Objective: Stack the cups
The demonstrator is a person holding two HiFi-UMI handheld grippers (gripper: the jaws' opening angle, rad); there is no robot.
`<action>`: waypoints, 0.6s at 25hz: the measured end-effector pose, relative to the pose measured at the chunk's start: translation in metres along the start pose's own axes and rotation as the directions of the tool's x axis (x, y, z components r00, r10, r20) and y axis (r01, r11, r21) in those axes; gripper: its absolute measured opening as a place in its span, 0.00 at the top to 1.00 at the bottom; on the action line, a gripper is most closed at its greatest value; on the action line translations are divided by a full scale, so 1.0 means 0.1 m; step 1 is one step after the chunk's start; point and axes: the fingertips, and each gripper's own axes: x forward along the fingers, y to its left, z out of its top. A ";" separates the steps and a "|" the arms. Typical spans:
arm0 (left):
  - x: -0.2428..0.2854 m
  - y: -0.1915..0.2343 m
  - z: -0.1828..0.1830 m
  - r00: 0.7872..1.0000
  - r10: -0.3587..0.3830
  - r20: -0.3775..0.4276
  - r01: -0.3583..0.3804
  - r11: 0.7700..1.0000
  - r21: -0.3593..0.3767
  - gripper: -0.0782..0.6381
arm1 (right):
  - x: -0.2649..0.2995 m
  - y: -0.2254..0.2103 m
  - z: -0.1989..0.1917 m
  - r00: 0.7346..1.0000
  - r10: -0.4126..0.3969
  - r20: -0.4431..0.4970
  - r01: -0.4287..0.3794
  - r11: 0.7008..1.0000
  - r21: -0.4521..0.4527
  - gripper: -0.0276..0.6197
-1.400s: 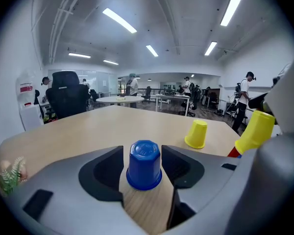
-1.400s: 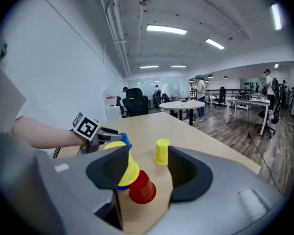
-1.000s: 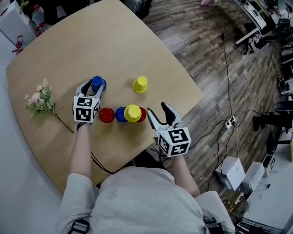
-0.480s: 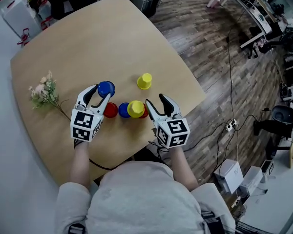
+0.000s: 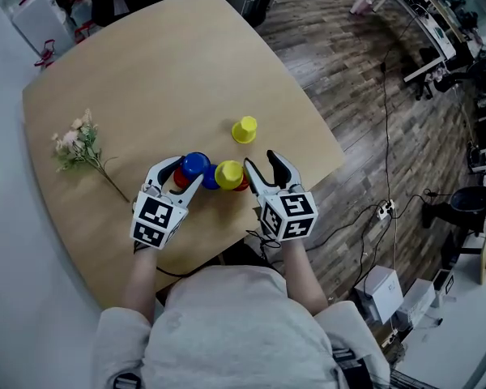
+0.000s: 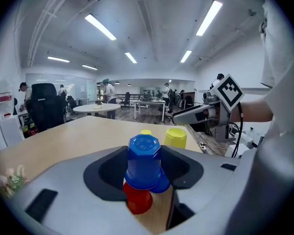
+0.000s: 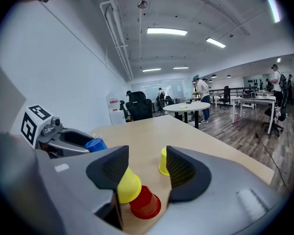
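My left gripper (image 5: 189, 169) is shut on an upside-down blue cup (image 5: 195, 164), held just above the red cup (image 5: 180, 177) at the left end of the row. In the left gripper view the blue cup (image 6: 144, 161) hangs over that red cup (image 6: 137, 201), with a second blue cup (image 6: 163, 182) behind it. A yellow cup (image 5: 228, 173) stands tight against another red cup (image 5: 242, 184). My right gripper (image 5: 264, 167) is open just right of that pair, with the yellow cup (image 7: 127, 185) and red cup (image 7: 146, 202) low between its jaws, untouched. A lone yellow cup (image 5: 245, 129) stands farther back.
A sprig of artificial flowers (image 5: 79, 146) lies at the left of the round wooden table (image 5: 146, 71). The table edge (image 5: 324, 164) is close to the right of my right gripper. Office desks, chairs and cables are on the floor beyond.
My left gripper has carried the blue cup rightward and toward me, from behind the row to above the left red cup. The right gripper has barely moved.
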 end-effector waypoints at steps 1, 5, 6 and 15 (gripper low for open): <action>0.01 -0.03 -0.02 1.000 -0.005 -0.006 0.005 1.000 0.003 0.59 | -0.01 0.00 -0.01 1.000 0.000 0.000 0.000 1.000 0.001 0.57; 0.04 -0.13 -0.07 0.999 -0.023 -0.034 0.023 1.000 0.010 0.59 | -0.08 0.00 -0.05 1.000 -0.007 0.001 0.007 1.000 0.008 0.57; 0.05 -0.14 -0.07 0.999 -0.026 -0.038 0.026 1.000 0.011 0.59 | -0.09 0.00 -0.05 1.000 -0.009 0.002 0.009 1.000 0.009 0.57; 0.08 -0.18 -0.09 0.999 -0.025 -0.032 0.025 1.000 0.004 0.59 | -0.18 -0.05 -0.06 1.000 -0.024 0.008 0.024 1.000 0.018 0.57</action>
